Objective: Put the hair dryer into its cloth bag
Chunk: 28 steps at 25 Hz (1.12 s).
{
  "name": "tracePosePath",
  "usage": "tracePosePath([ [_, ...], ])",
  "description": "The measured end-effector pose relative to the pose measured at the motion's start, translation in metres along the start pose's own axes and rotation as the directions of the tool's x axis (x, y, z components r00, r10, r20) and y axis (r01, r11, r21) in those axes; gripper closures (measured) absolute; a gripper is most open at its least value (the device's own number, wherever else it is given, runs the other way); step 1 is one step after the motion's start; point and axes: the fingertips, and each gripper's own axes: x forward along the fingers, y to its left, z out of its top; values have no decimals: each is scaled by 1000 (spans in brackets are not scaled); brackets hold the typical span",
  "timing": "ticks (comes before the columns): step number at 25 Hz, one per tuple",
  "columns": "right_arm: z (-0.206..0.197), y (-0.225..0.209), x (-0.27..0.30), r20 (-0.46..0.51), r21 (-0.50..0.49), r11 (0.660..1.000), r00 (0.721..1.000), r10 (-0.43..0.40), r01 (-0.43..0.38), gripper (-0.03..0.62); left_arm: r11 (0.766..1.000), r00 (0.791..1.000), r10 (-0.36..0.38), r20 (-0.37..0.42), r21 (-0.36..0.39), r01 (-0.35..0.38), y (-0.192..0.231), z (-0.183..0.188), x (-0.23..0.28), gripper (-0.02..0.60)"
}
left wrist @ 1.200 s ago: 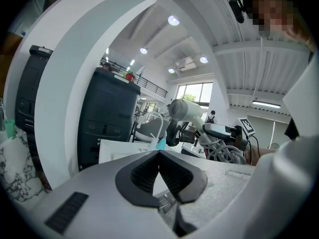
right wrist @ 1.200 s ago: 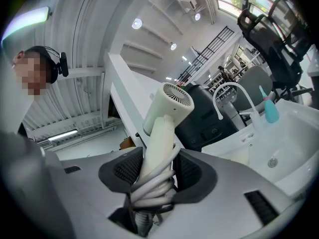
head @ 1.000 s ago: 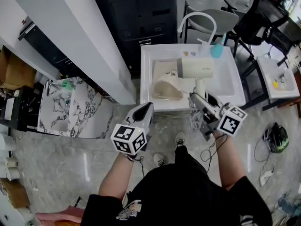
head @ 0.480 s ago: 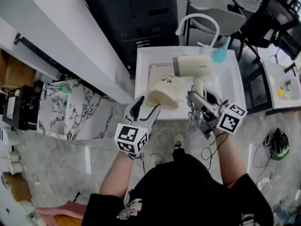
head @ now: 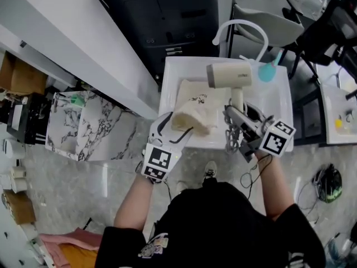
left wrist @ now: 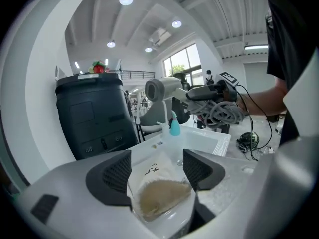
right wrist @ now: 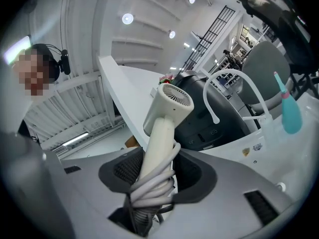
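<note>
Left jaws (head: 174, 128) have just been opening and stand wide. In the left gripper view (left wrist: 155, 171) the bunched tan end of the cloth bag (left wrist: 159, 195) shows in the gap between them, with the pads not pressing on it. Right jaws (head: 237, 116) are clamped on the hair dryer (head: 228, 74) at its handle, with the grey cord coiled round the handle right at the pads, plain in the right gripper view (right wrist: 152, 171). The dryer (right wrist: 169, 103) is held up over the white sink (head: 279, 102), handle toward me and cream body crosswise, its round end turned to the bag's side. It's clear of the bag and not inside it; the left gripper view shows it (left wrist: 162, 88) in the air above the sink. The bag (head: 192, 108) lies flat on the sink's left half, its printed panel on the far side and its crumpled end at the near rim, just ahead of my left jaws. Beyond it on the sink are a teal bottle (head: 268, 71) and a curved white tap (head: 240, 27). Past those stands a black cabinet (head: 167, 15).
</note>
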Motion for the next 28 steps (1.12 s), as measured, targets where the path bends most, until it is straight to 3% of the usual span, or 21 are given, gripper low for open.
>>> tracePosePath([
  [6,-1,-17,2,-31,29,999,999,13,-13,407,999,998,31,-62,23,-30,6,-11,14,268],
  [15,-7,-25,1,-45,62,998,999,7,-5,407,998,989,29,-148,67,-19,6,-38,27,262],
  [20,2,-16,7,-30,-6,999,999,36,-36,407,995,984,-2,-176,98,19,12,-52,37,261],
  [28,-1,-24,17,11,13,999,999,-37,36,407,983,966,-88,-244,134,123,25,-82,56,259],
])
